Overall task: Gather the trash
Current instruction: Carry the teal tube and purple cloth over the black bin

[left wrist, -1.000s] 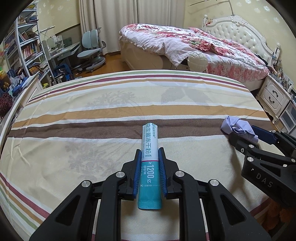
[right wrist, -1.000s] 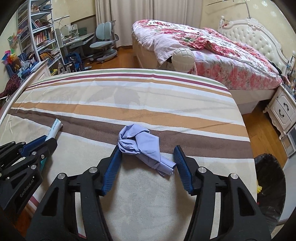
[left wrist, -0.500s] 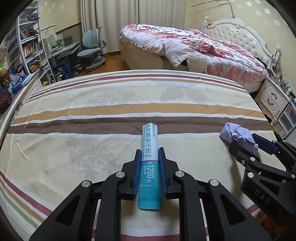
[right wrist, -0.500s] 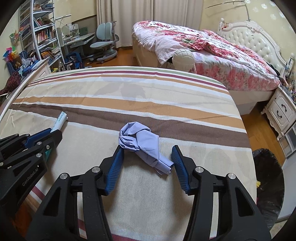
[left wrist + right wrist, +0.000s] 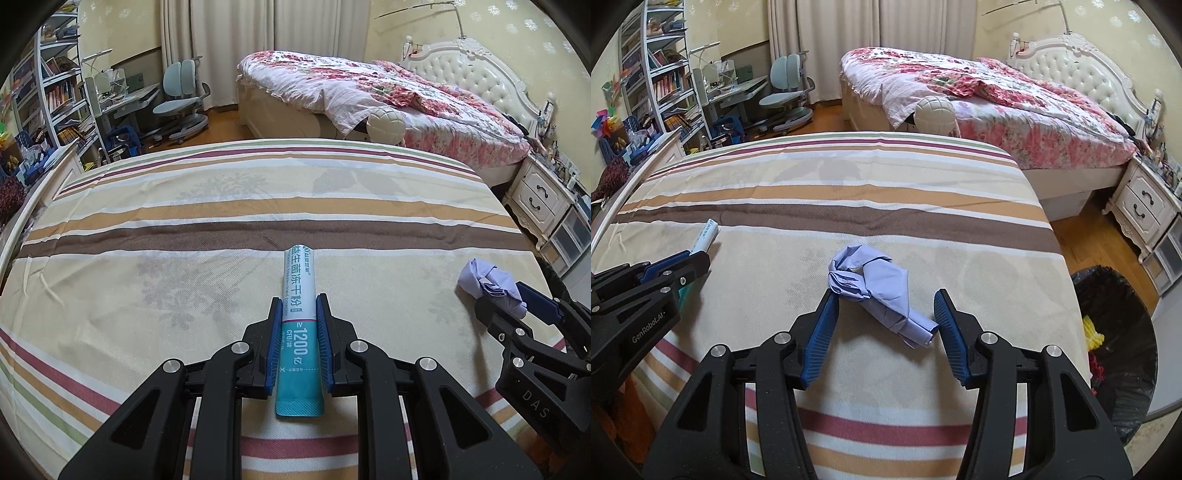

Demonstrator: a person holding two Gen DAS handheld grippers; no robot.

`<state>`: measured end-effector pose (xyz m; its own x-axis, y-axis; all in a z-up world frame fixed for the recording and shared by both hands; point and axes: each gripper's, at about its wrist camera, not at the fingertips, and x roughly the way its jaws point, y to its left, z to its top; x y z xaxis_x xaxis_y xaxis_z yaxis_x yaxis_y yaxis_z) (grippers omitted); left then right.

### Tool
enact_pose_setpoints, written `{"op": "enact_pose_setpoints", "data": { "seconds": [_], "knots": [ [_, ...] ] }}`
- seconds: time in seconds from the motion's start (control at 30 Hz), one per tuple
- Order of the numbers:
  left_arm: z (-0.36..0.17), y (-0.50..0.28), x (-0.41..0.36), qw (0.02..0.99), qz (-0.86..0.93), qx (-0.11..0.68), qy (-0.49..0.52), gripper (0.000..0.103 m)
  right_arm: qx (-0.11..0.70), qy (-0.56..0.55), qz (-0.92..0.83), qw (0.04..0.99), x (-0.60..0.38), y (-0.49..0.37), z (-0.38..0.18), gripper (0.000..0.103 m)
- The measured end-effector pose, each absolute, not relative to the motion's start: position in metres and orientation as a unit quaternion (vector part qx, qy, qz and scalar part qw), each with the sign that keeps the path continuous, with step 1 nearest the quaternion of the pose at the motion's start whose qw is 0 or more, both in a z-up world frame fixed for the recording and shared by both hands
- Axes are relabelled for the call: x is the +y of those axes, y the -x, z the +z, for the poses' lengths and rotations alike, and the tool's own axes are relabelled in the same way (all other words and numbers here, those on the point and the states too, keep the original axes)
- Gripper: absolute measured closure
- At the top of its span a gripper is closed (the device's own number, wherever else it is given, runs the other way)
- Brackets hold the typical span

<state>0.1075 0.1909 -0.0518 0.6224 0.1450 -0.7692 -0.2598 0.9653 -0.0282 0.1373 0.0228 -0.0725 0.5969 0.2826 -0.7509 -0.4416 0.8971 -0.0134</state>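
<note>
left gripper jaws clamp a teal sachet marked "1200"; right gripper, stamped "das", straddles crumpled lilac paper, jaws apart. only its view shows the black bin.

1. Under my grippers is a bed covered in a striped sheet, with bands of cream, tan, brown, dark red and green, and faint grey leaf prints.
2. A white and teal sachet lies on the sheet, lengthwise away from me, its far end at the brown band.
3. A crumpled lilac paper wad lies on the cream part, to the right of the sachet and well apart from it.
4. The wad sits near the sheet's right edge.
</note>
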Motion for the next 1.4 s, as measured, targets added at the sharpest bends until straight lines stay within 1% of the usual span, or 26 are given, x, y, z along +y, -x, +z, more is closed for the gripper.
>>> {"op": "enact_pose_setpoints", "data": {
  "seconds": [0.87, 1.4],
  "knots": [
    [-0.036, -0.079, 0.123, 0.916, 0.054, 0.395, 0.04, 0.084, 0.391, 0.054, 0.155, 0.906, -0.047, -0.103, -0.064, 0.051],
    [-0.025, -0.086, 0.061, 0.925, -0.008, 0.381, 0.016, 0.084, 0.38, 0.025, 0.096, 0.92, -0.109, -0.1, -0.054, 0.051]
  ]
}}
